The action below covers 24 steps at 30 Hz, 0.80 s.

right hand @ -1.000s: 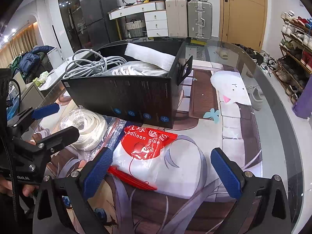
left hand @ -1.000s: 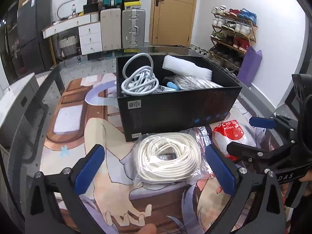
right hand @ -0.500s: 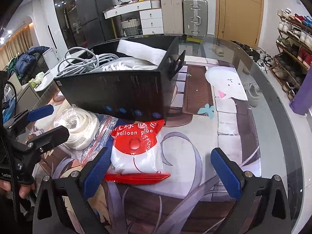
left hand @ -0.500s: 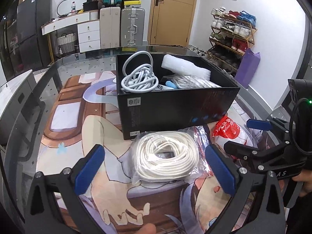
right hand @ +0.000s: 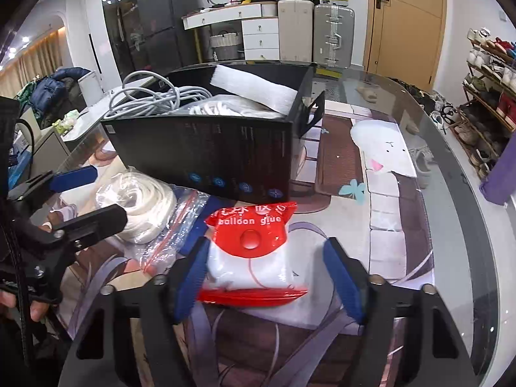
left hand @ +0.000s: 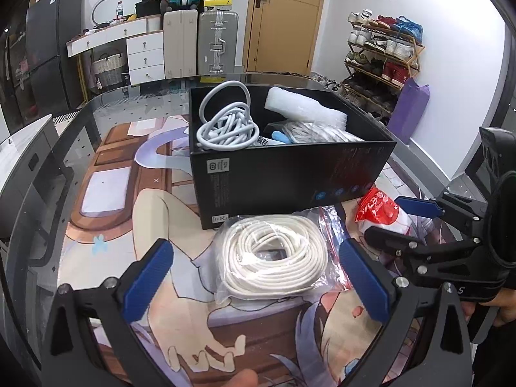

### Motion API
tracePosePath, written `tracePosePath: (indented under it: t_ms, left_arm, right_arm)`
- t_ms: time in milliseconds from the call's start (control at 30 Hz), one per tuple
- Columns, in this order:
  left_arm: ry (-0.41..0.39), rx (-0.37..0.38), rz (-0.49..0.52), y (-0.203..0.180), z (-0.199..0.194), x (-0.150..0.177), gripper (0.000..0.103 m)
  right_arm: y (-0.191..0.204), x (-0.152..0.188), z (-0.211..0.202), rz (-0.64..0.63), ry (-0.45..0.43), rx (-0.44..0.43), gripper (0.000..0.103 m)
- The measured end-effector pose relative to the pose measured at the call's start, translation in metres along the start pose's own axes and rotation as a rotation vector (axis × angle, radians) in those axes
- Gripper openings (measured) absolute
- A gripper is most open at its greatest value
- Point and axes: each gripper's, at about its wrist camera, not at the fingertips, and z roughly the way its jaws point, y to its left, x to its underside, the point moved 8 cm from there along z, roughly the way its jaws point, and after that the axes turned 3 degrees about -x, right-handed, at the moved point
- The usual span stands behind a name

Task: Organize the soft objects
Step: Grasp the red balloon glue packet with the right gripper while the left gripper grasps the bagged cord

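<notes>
A black rectangular cardboard box [left hand: 290,174] sat mid-frame on the glass-topped table [left hand: 106,103], holding a coiled grey cable [left hand: 225,125] at its left and a white foam roll [left hand: 303,108] at its right. Before it lay a bagged coil of white rope [left hand: 274,254]; to that coil's right, a red-and-white balloon glue packet [right hand: 254,251].

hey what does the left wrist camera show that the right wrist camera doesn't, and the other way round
Only the left wrist view shows the purple bag by the shoe rack and the bare rim of the glass table on the far left.

Only the right wrist view shows the blue jacket and the white cartoon print.

Both show the black box, the bagged white rope coil, and the balloon glue pack, with each gripper's jaws open.
</notes>
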Motion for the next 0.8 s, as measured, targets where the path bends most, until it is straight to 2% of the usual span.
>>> tracePosePath:
  t_ms: [67, 133, 333, 433, 633, 800]
  left_arm:
    - [0.003, 0.001, 0.003, -0.001, 0.0, 0.0, 0.103]
    - [0.006, -0.005, 0.007, -0.001, 0.001, 0.001, 0.103]
    - [0.035, -0.056, 0.072, -0.014, 0.005, 0.0, 0.103]
    - [0.063, -0.029, 0.085, -0.024, 0.008, 0.001, 0.103]
    - [0.115, -0.02, 0.119, -0.039, 0.019, 0.001, 0.103]
    - [0.161, -0.076, 0.168, -0.045, 0.029, 0.007, 0.103]
  right_arm:
    - [0.0, -0.001, -0.002, -0.005, -0.005, 0.0, 0.056]
    - [0.002, 0.0, -0.004, -0.015, -0.004, -0.01, 0.051]
    - [0.006, -0.003, -0.014, -0.024, -0.029, -0.034, 0.05]
    - [0.006, -0.004, -0.017, -0.021, -0.04, -0.047, 0.05]
    - [0.003, -0.005, -0.022, 0.001, -0.05, -0.062, 0.05]
    - [0.001, -0.006, -0.025, 0.01, -0.056, -0.063, 0.05]
